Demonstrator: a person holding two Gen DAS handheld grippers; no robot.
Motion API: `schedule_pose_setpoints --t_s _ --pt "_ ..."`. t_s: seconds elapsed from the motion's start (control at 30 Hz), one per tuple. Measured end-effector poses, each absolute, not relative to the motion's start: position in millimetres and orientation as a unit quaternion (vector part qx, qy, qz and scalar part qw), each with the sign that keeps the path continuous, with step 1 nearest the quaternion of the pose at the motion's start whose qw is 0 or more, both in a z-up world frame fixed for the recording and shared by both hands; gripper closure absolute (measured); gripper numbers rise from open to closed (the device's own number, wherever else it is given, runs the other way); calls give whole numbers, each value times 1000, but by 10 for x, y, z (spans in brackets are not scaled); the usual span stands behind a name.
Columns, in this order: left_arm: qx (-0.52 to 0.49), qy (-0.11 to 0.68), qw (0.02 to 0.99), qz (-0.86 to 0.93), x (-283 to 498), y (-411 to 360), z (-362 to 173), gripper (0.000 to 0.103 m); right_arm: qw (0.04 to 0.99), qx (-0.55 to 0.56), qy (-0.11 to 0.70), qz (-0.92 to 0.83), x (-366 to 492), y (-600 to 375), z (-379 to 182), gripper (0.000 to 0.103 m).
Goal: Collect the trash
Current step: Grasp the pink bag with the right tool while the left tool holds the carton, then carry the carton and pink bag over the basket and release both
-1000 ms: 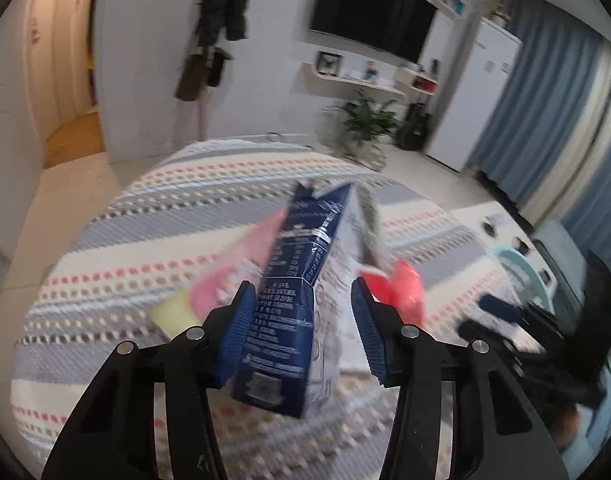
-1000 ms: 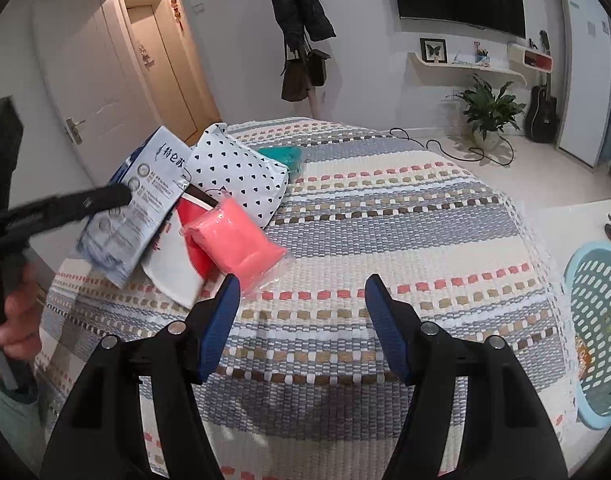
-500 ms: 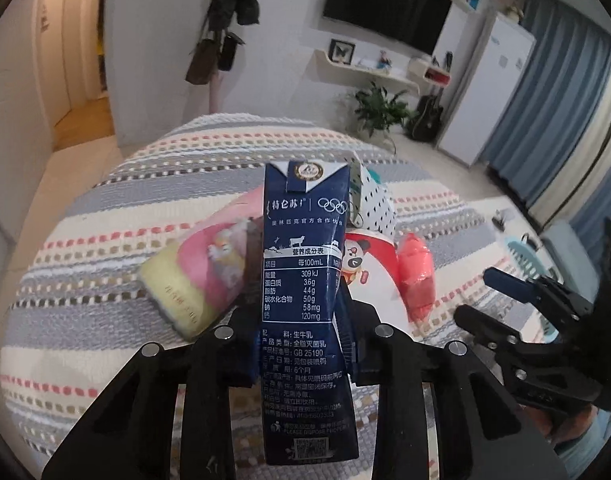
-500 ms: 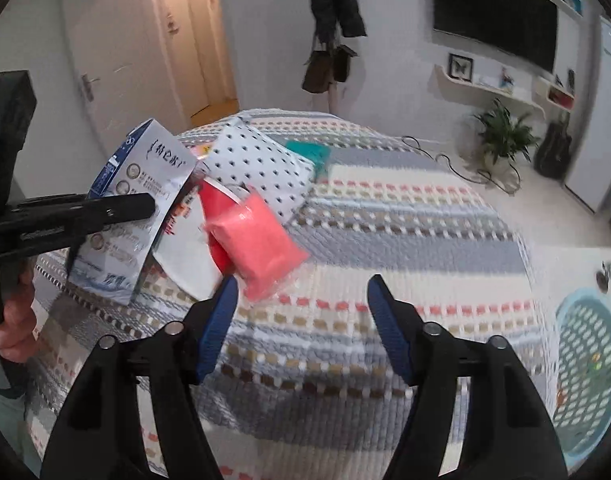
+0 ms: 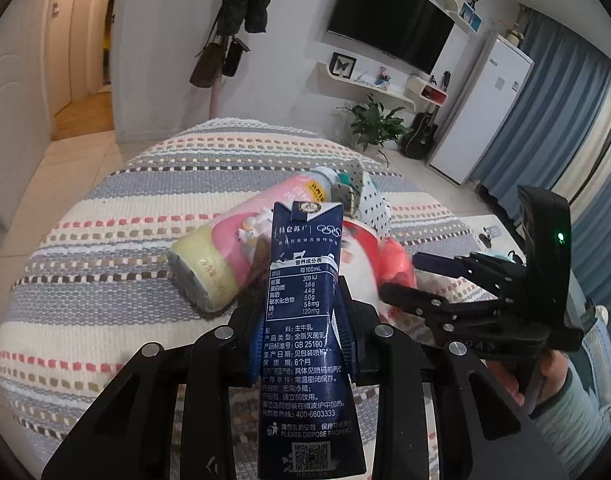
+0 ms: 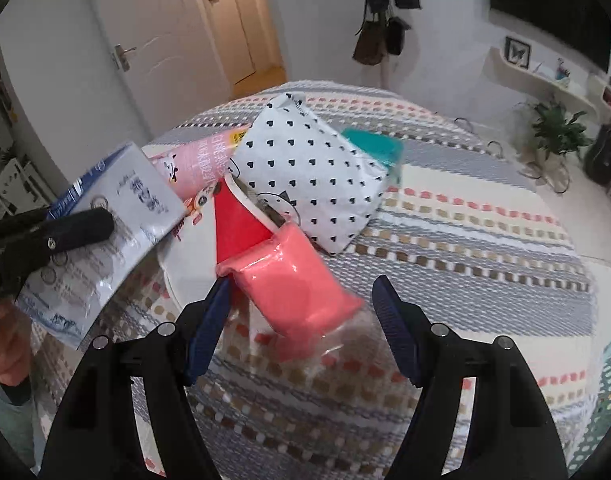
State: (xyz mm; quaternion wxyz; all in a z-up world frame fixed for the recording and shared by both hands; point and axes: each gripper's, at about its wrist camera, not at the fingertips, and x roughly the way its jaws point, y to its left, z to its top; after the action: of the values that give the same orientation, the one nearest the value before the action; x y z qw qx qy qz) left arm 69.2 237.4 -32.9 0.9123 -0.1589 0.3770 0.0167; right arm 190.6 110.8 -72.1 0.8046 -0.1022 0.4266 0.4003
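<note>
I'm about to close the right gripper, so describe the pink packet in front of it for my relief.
On the striped bedspread, trash is piled at the left. The pink packet lies nearest the open right gripper, below the heart-print bag. It alone is plain salmon pink in glossy clear wrap.

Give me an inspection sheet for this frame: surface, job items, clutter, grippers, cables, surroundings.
Surface: striped woven cover, trash piled at its left side.
Job's things: navy milk carton clamped upright; pink bottle lying on its side; heart-print white bag; red-and-white cup; coral pink packet; teal item behind the bag.
Clutter: nothing seen beyond the trash.
Grippers: left gripper jaws shut on the carton; right gripper jaws open, either side of the packet, contact unclear.
Cables: dark cable looping at the cover's far edge.
Surroundings: teal basket lower right; door, hung coat, TV, plant.
</note>
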Motion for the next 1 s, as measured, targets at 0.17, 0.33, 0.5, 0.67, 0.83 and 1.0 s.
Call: schedule_pose_setpoints --t_s 0.17,0.33,0.5,0.67,0.83,1.0 --pt "-160 379 911 14 660 2307 -342 75 805 -112 416 408 1848 1143 -707 55" --pt "-167 363 917 7 583 2202 -265 75 810 -108 402 413 1699 1056 -626 64" --pt "-164 338 927 -6 512 2090 -67 75 822 -90 381 414 1563 844 -442 66" --pt "-152 313 937 -21 485 1885 172 75 839 -59 355 407 1467 531 -172 67" --pt "-129 290 947 -42 541 1590 412 75 863 -35 322 387 1423 156 115 67" --pt "-96 286 952 -62 729 1184 631 75 891 -7 293 346 1444 -384 331 67"
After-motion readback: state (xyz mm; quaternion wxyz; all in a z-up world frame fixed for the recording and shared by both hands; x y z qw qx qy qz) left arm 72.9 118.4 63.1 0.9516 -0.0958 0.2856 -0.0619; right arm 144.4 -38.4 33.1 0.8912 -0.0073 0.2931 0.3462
